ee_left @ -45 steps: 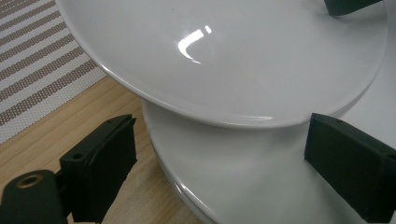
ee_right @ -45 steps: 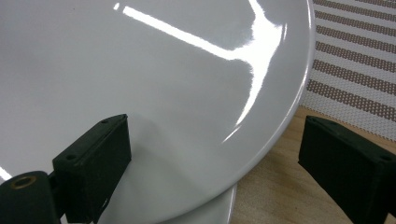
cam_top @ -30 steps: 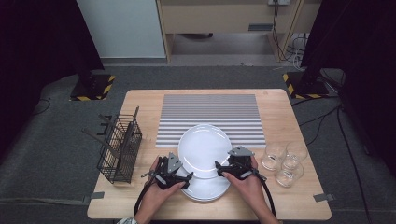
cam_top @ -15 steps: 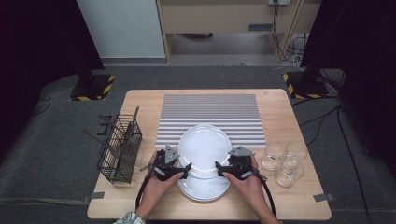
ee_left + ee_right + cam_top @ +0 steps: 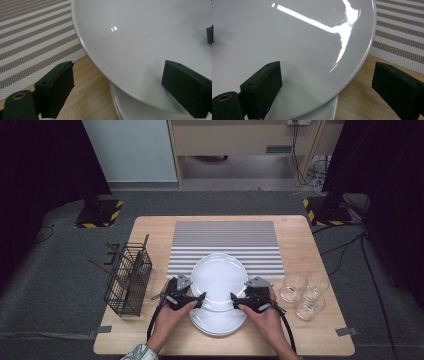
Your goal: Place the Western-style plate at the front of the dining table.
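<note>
A white plate (image 5: 219, 277) sits pushed toward the striped mat (image 5: 225, 237), overlapping a stack of white plates (image 5: 220, 322) beneath it near the front edge. My left gripper (image 5: 197, 299) is at its left rim. In the left gripper view the plate (image 5: 140, 32) has its rim between the wide jaws of this gripper (image 5: 118, 70), one jaw over the plate and one over the wood. My right gripper (image 5: 236, 300) is at the right rim. Its own view shows the same plate (image 5: 287, 37) straddled by the gripper (image 5: 327, 67), jaws wide, pads not pressing.
A black wire basket (image 5: 127, 280) holding utensils stands at the table's left. Three clear glasses (image 5: 305, 295) cluster at the right, close to my right hand. The wooden table (image 5: 150, 235) ends just behind both forearms.
My left gripper has shifted a little away from the person along the plate's left rim. The right gripper and the plate have stayed put.
</note>
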Demonstrator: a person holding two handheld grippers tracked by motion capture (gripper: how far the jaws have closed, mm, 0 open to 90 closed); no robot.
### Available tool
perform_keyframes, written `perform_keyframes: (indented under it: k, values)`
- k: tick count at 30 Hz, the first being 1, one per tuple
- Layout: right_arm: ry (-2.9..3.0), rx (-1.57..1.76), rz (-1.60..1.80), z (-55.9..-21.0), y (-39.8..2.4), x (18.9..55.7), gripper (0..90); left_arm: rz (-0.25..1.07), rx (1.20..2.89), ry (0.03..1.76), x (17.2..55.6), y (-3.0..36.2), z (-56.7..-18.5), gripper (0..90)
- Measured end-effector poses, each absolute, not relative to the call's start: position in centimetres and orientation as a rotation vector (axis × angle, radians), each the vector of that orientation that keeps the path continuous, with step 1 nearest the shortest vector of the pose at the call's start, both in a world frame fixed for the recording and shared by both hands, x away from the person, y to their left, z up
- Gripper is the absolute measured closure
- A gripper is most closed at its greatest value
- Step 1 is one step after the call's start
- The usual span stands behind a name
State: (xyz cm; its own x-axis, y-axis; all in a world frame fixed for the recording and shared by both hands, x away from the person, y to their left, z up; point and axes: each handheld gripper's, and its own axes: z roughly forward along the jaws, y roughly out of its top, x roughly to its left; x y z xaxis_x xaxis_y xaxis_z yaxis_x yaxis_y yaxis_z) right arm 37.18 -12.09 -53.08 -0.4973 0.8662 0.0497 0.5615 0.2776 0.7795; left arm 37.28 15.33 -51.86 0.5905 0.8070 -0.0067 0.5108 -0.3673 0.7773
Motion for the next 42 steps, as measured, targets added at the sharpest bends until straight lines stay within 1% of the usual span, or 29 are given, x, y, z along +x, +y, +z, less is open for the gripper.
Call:
perform_keyframes:
  k: [8,26,28,33,36,39,42]
  values:
    - [2.162,1.311,1.106,-53.08,-12.16,37.25,9.3,0.446,2.067,1.039,37.26,15.12,-52.11,12.5]
    - [2.166,1.321,1.12,-53.14,-12.32,37.38,9.4,0.388,2.05,1.056,37.46,15.31,-52.35,13.4]
    - [2.168,1.321,1.123,-53.15,-12.33,37.39,9.4,0.386,2.052,1.054,37.45,15.29,-52.32,14.3]
    - [2.177,1.338,1.138,-53.17,-12.23,37.38,9.4,0.361,2.057,1.032,37.4,15.12,-52.38,19.8]
    - [2.184,1.331,1.134,-53.13,-12.05,37.33,9.7,0.345,2.054,1.034,37.45,15.2,-52.42,20.1]
    - [2.191,1.328,1.136,-53.11,-12.0,37.36,10.8,0.333,2.051,1.035,37.51,15.27,-52.45,20.9]
    - [2.2,1.327,1.147,-53.06,-12.01,37.34,14.0,0.334,2.051,1.036,37.51,15.25,-52.44,21.0]
